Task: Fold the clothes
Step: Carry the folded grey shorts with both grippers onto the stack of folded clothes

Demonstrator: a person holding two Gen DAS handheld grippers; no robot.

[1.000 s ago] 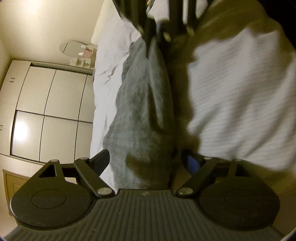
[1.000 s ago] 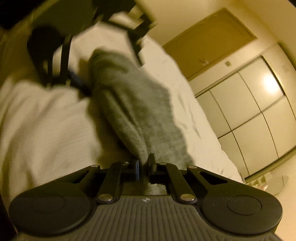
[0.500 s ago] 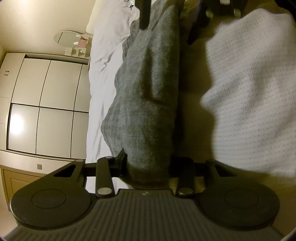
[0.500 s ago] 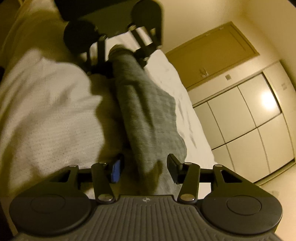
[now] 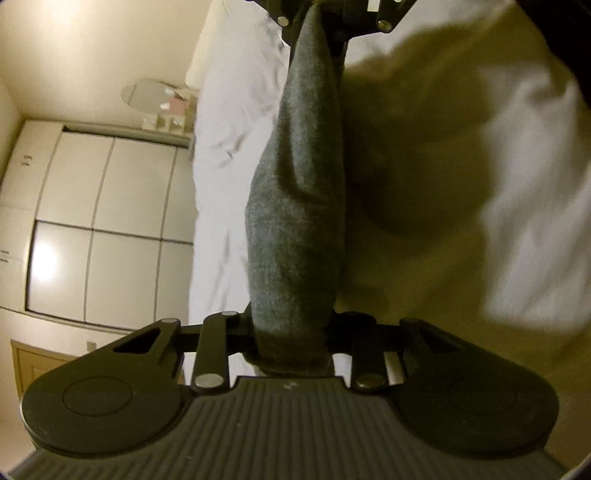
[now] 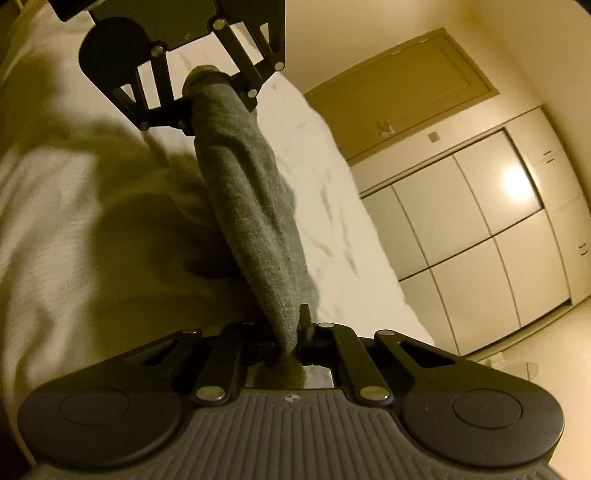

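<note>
Garment: grey knit cloth point(image 5: 299, 206), bunched into a thick roll and stretched taut in the air between the two claws, above a bed.
Left claw: point(image 5: 291, 332) clamped round one end of the roll; the bulky fabric fills the gap, so the fingers stand fairly wide apart. From the right wrist camera the same claw point(image 6: 212, 98) shows at the far end, its links gripping the cloth.
Right claw: point(image 6: 293, 334) pinched almost fully closed on the other end, only a thin fold of fabric between the fingers. It appears at the top edge of the left wrist view point(image 5: 321, 26), partly cut off.
Bed: white sheet point(image 5: 236, 122), creased, running under the cloth on one side.
Blanket: cream textured cover point(image 6: 48, 221) on the other side, blurred, with a dark shadow across it.
Room: pale wardrobe doors point(image 6: 491, 221) with a lamp glare, and a brown door point(image 6: 399, 96) beyond the bed.
</note>
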